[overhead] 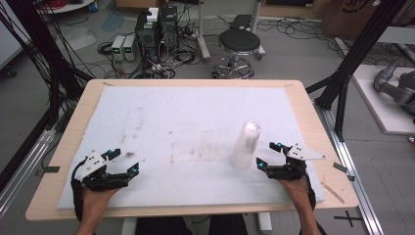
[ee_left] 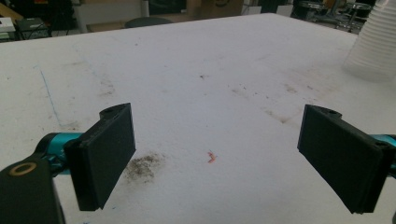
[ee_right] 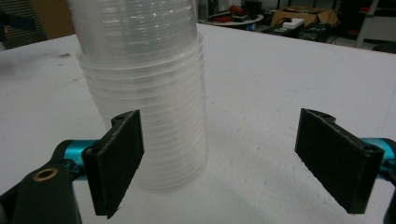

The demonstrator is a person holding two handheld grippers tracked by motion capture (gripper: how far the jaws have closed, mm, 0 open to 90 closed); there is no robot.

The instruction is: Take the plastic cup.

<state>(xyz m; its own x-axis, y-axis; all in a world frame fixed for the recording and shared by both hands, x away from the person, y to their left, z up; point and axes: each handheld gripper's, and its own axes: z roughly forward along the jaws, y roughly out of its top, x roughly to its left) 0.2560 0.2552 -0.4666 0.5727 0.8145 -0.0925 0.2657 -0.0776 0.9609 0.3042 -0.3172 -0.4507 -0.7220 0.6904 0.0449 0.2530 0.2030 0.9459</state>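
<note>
A: What is seen at the left?
B: The left gripper (overhead: 123, 164) is held near the white pad's (overhead: 186, 117) front edge, jaws spread on nothing.
A: And rightward?
B: The cup stack (overhead: 245, 145) is stood upright just beside the right gripper (overhead: 268, 156), jaws spread wide.

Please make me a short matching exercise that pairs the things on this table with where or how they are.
Things:
1. stack of clear cups
2. left gripper
3. right gripper
4. dark smudge

States:
a. open, just beside the cups
b. upside down on the white mat
c. on the mat ahead of the left gripper's jaws
d. open, near the table's front left corner

Pairs: 1-b, 2-d, 3-a, 4-c
</note>
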